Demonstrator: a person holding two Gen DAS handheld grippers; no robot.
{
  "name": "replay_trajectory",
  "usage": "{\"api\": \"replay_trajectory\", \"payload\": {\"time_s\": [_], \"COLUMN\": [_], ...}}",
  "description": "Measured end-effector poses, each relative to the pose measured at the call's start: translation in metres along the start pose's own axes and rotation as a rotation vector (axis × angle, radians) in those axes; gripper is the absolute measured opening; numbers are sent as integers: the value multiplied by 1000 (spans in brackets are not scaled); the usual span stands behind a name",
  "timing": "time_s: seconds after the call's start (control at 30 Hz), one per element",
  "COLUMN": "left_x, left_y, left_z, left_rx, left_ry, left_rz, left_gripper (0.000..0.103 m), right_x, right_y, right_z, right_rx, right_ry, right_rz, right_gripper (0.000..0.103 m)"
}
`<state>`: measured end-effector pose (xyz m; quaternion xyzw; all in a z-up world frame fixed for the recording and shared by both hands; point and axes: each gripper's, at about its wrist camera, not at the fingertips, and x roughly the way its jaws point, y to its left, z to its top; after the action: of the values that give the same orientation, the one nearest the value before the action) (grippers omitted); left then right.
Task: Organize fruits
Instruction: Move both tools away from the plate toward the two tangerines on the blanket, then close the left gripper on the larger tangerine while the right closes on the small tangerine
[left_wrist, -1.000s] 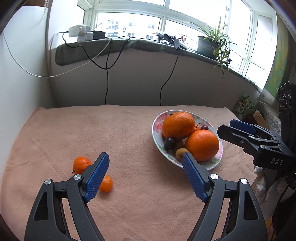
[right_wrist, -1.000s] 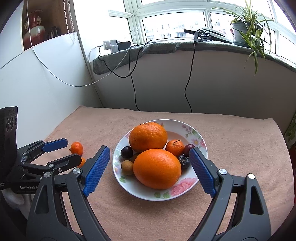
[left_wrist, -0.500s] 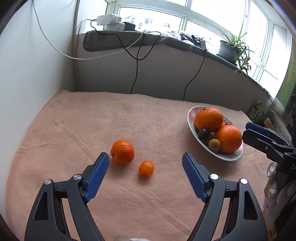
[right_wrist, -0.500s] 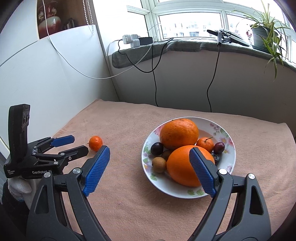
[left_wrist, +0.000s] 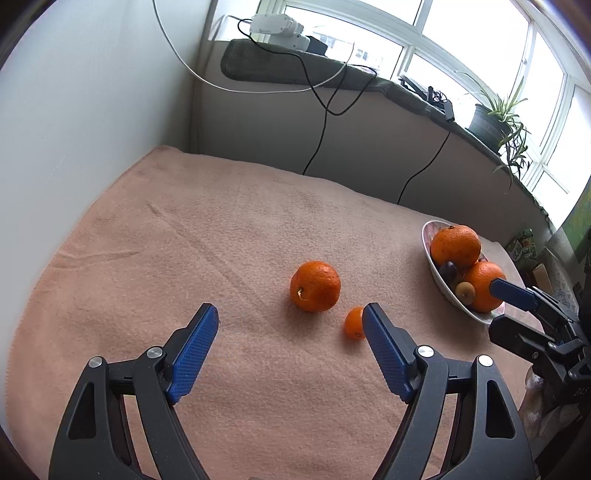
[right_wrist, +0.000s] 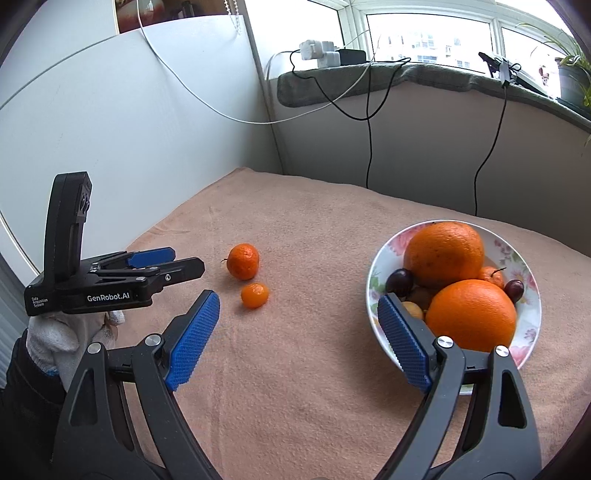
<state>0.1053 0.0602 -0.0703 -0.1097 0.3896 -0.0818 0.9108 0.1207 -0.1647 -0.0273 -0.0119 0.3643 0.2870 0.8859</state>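
A mandarin (left_wrist: 315, 286) (right_wrist: 243, 261) and a smaller kumquat-like fruit (left_wrist: 354, 327) (right_wrist: 255, 295) lie loose on the peach cloth. A floral bowl (right_wrist: 382, 254) (left_wrist: 430, 236) on the right holds two big oranges (right_wrist: 443, 249) (right_wrist: 471, 314), a small mandarin, dark plums and a kiwi. My left gripper (left_wrist: 290, 321) (right_wrist: 166, 260) is open and empty, just short of the loose fruits. My right gripper (right_wrist: 298, 314) (left_wrist: 517, 306) is open and empty, its right finger in front of the bowl's near rim.
The peach cloth (left_wrist: 207, 236) covers the table. A white wall (left_wrist: 74, 110) runs along the left. A low wall with hanging cables (left_wrist: 321, 122) stands behind. The sill above holds a power strip (left_wrist: 277, 26) and a potted plant (left_wrist: 495, 118).
Both grippers have swung left. The loose fruits now sit ahead of my left gripper, and the bowl has shifted to the right in both views. Both grippers stayed open.
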Motion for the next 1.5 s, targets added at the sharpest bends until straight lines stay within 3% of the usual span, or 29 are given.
{"api": "replay_trajectory", "payload": {"time_s": [0.2, 0.3, 0.53, 0.77, 0.9, 1.13, 1.23, 1.4, 1.5], "left_x": [4, 9, 22, 32, 37, 45, 50, 53, 53], "left_y": [8, 9, -2, -4, -4, -3, -5, -6, -7], "left_z": [3, 5, 7, 11, 12, 11, 13, 13, 13], "left_rx": [-41, -49, -26, -31, -30, -40, -42, -42, -38], "left_ry": [3, 14, 46, 66, 80, 108, 119, 127, 125], "left_rz": [-23, -46, -89, -111, -113, -119, -128, -134, -130], "left_gripper": [76, 66, 58, 53, 53, 51, 46, 40, 39], "right_x": [22, 34, 63, 76, 82, 92, 98, 105, 109], "right_y": [17, 23, 34, 35, 37, 37, 37, 38, 38], "right_z": [-2, -3, -5, -3, -2, -1, 2, 3, 2], "right_rx": [-38, -56, -84, -90, -93, -90, -85, -82, -81], "right_ry": [37, 63, 124, 145, 156, 173, 179, 191, 199], "right_rz": [34, 48, 71, 78, 86, 87, 89, 90, 98], "right_gripper": [90, 81, 66, 66, 58, 56, 49, 48, 40]}}
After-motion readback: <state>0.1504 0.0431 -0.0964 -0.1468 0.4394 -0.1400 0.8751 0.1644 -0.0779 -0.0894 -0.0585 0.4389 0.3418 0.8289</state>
